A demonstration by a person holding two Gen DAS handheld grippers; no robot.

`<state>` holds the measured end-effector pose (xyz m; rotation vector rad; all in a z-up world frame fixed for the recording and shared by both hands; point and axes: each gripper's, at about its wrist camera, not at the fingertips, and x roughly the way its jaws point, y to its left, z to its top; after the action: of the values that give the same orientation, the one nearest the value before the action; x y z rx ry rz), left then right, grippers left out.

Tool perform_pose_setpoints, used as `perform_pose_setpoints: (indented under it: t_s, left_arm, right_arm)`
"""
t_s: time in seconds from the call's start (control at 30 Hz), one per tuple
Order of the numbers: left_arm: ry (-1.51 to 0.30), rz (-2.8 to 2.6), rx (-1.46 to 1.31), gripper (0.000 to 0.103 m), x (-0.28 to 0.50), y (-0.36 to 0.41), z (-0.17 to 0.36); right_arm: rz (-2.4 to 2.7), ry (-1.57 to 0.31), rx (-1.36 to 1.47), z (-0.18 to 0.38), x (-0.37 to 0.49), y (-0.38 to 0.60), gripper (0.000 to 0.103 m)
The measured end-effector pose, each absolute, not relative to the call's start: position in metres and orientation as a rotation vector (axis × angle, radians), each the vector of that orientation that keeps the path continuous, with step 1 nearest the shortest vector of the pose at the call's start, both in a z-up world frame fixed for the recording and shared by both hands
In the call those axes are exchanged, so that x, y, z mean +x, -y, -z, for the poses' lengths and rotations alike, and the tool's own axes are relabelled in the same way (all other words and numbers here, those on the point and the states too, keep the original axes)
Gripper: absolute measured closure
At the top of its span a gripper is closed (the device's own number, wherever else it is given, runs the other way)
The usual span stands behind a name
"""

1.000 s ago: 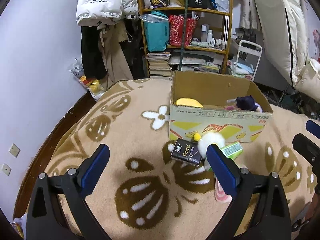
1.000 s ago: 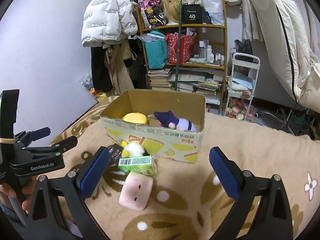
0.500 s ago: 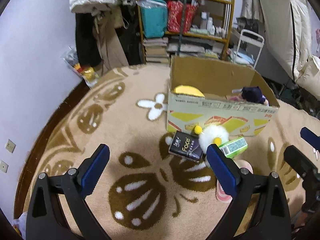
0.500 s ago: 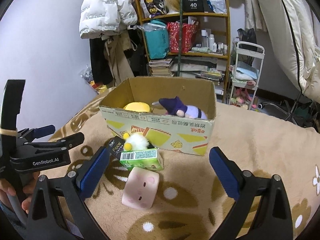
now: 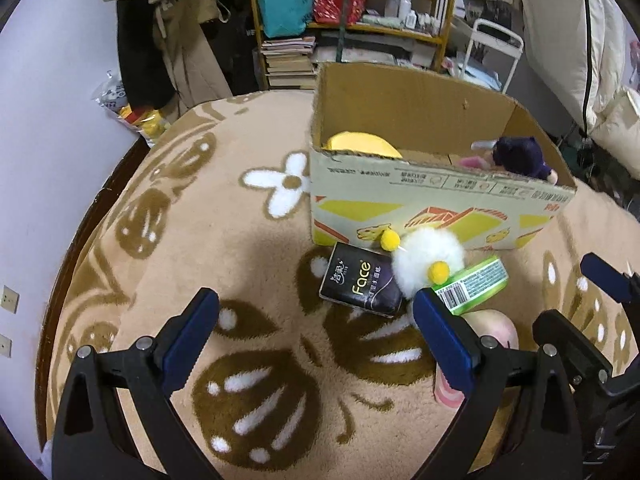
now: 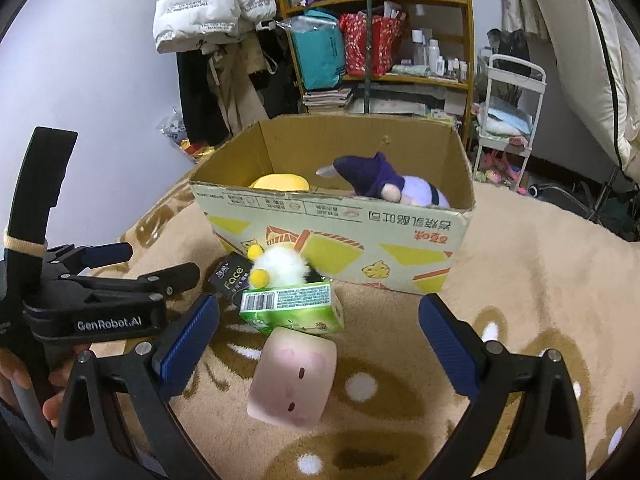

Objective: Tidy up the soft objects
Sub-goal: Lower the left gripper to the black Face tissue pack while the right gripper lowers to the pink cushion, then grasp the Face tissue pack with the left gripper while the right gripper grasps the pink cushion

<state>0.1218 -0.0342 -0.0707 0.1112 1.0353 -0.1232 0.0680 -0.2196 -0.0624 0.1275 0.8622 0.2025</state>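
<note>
Both grippers wide, empty: left, right. Pink cube sits on the blanket between my right fingers, touching the green carton. Risk: closing low, I snag the carton or blanket; squishy cube could slip short of the box.

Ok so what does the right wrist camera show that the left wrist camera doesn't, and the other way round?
Only the right wrist view shows the whole face of the pink cube plush, lying between the open right gripper fingers, plus the left gripper's side and the hand holding it. Only the left wrist view shows the white flower pattern on the blanket, with the open left gripper over bare blanket. Both show the cardboard box, yellow plush and purple plush inside it, black tissue pack, white pom-pom toy and green carton.
</note>
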Motion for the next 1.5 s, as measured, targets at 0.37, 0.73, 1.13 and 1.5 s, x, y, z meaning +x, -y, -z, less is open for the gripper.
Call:
perform_pose_setpoints:
  t_s: [0.37,0.73,1.13,1.5]
  left_arm:
    - [-1.111,0.143,0.107,0.007,0.138,0.039,0.093]
    - [-1.199,0.162,0.068,0.007,0.153,0.035,0.113]
    - [-1.269,0.209,0.016,0.007,0.163,0.035,0.133]
    - [-1.289,0.213,0.074,0.007,0.168,0.044,0.148]
  right_arm:
    - [-0.195,-0.972,0.117,0.09,0.085,0.216,0.0]
    - [-0.221,-1.053,0.129,0.109,0.091,0.206,0.0]
    - [-0.311,-1.211,0.214,0.144,0.1,0.195,0.045]
    - [-0.264,-1.193,0.181,0.137,0.101,0.196,0.056]
